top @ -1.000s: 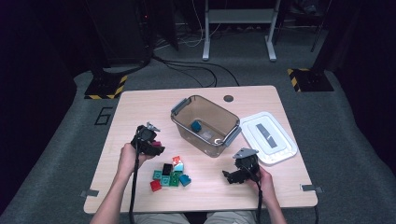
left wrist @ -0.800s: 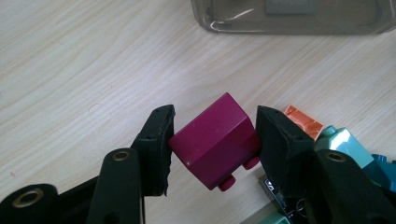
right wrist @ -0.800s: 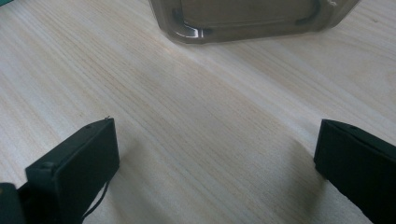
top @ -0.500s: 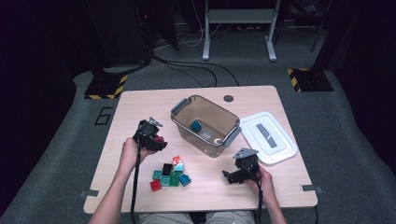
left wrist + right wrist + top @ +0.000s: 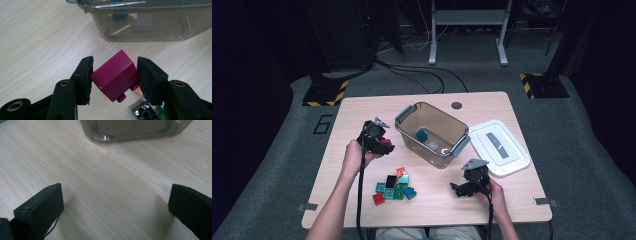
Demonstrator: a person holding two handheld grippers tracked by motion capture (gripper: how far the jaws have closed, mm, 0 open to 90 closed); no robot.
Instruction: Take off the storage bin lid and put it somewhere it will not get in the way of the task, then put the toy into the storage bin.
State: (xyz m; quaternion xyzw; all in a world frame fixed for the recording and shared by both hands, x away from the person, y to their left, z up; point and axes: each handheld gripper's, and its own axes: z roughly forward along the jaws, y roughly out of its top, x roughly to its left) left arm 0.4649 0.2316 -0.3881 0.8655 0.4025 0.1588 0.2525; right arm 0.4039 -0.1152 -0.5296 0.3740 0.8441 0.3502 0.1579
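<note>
One magenta brick (image 5: 115,75) is sitting skewed in my left claw (image 5: 113,75); it risks twisting loose before the bin (image 5: 432,134) at 2 o'clock.

In the left gripper view, the magenta brick (image 5: 113,75) covers part of the tabletop (image 5: 45,37), and the picture's bottom edge cuts off a black brick (image 5: 145,114) beneath it. The clear bin (image 5: 150,22) runs past the top edge. In the high view, the teal block (image 5: 422,135) inside it is too small to make out.
</note>
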